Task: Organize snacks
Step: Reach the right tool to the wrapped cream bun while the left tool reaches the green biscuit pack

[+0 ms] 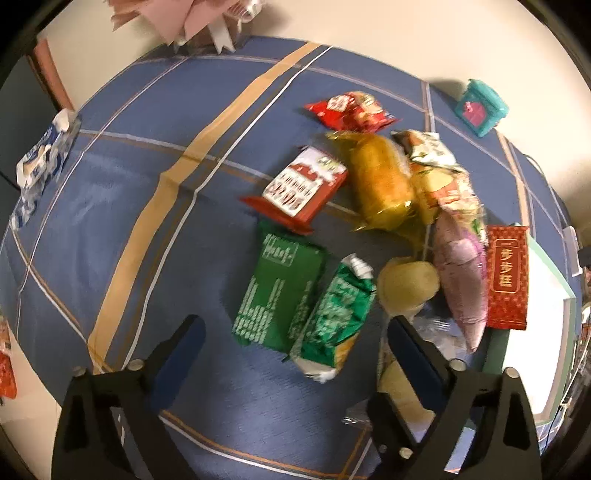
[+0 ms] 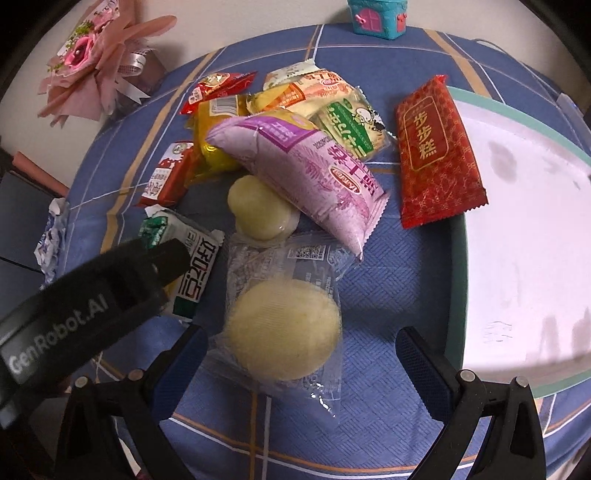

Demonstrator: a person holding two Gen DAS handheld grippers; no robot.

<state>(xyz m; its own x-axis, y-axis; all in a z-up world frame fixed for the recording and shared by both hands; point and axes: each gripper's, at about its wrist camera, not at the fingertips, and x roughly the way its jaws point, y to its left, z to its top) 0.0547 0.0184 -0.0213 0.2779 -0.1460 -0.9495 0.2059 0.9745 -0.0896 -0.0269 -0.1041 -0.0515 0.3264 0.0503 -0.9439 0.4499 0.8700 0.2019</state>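
Several wrapped snacks lie in a pile on a blue plaid tablecloth. My left gripper is open above the cloth, with a green packet and a crumpled green packet between its fingers. My right gripper is open around a clear-wrapped pale round cake. Beyond it lie a second pale cake, a purple packet and a red packet. The left gripper's body shows in the right wrist view, over the crumpled green packet.
A white tray with a green rim lies at the right, the red packet's edge on its rim. A pink bouquet and a teal toy house stand at the far edge. A blue-white wrapper lies at the left.
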